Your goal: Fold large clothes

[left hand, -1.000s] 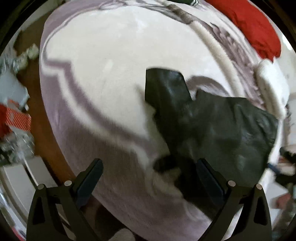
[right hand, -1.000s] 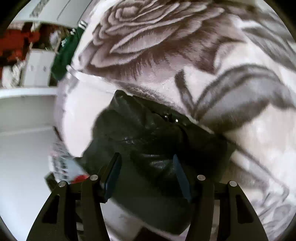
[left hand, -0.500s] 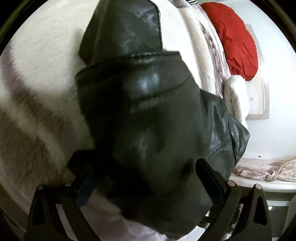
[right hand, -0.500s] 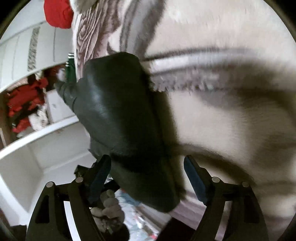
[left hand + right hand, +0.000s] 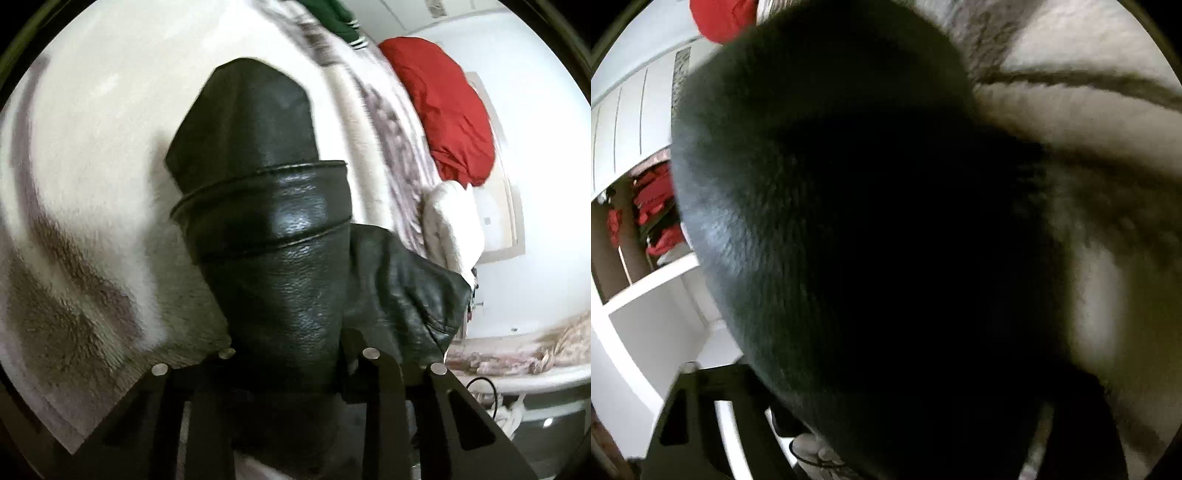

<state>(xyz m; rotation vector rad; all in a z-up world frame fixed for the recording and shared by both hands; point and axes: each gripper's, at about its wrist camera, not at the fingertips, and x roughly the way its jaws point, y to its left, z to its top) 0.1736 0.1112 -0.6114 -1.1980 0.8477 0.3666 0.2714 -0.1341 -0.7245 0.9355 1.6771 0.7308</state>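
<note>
A black leather jacket (image 5: 280, 229) lies on a cream and mauve plush blanket (image 5: 92, 155) on a bed. In the left wrist view my left gripper (image 5: 295, 354) is shut on a bunched part of the jacket, which fills the space between the jaws. In the right wrist view the jacket (image 5: 849, 221) fills most of the frame, dark and blurred. My right gripper (image 5: 886, 424) is pushed into it and its fingertips are hidden, so I cannot tell how its jaws stand.
A red pillow (image 5: 450, 110) and a white fluffy item (image 5: 454, 225) lie at the head of the bed. A green garment (image 5: 332, 18) lies at the far edge. White shelves (image 5: 646, 295) with red items stand beside the bed.
Both grippers have moved down onto the jacket. The left jaws have closed from wide open onto the leather. The right gripper has pushed in until the jacket covers its view.
</note>
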